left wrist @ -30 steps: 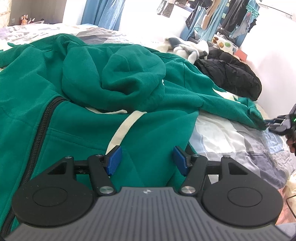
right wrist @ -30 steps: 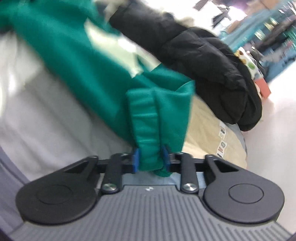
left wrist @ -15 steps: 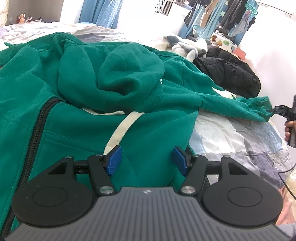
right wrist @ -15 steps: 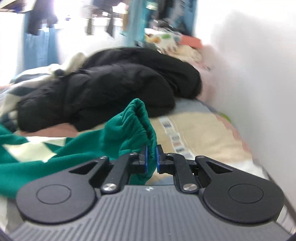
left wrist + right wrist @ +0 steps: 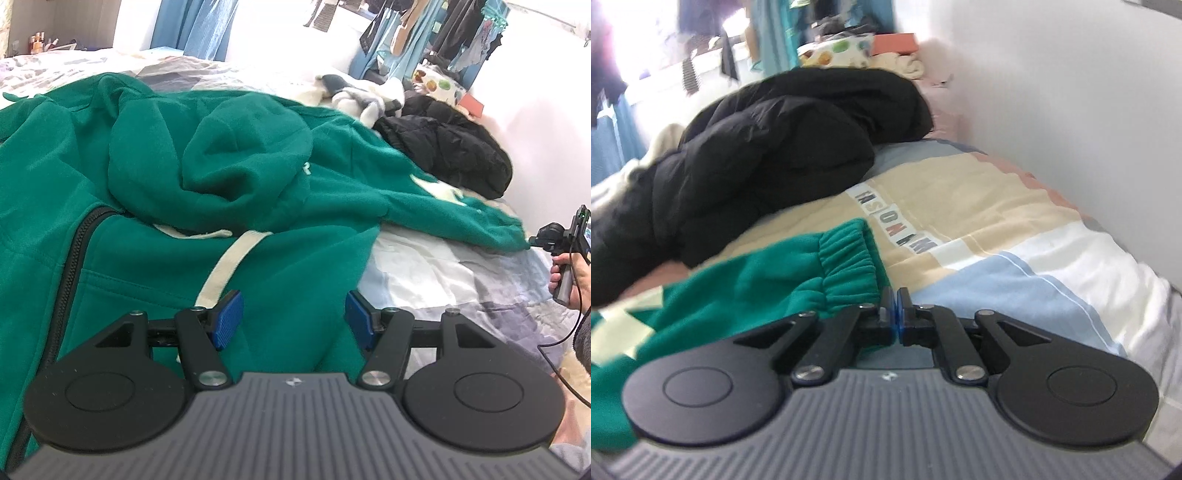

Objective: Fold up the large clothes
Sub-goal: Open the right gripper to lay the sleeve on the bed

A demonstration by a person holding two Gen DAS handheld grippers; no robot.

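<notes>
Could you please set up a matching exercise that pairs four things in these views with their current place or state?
Things:
1. left gripper
2. right gripper
3. black jacket
4. drawstring

States:
A. heaped on the quilt
B. cream, lying on the green hoodie
C. jaws wide apart over green fabric
D. jaws shut at the sleeve cuff

Pairs: 1-C, 2-D, 3-A, 4-B

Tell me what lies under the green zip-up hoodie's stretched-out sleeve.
Under the green zip-up hoodie's sleeve lies the patchwork quilt in white, pale blue and grey, which carries on beneath the hoodie's body. Anything else under the hoodie is covered. The black puffer jacket sits behind the sleeve.
</notes>
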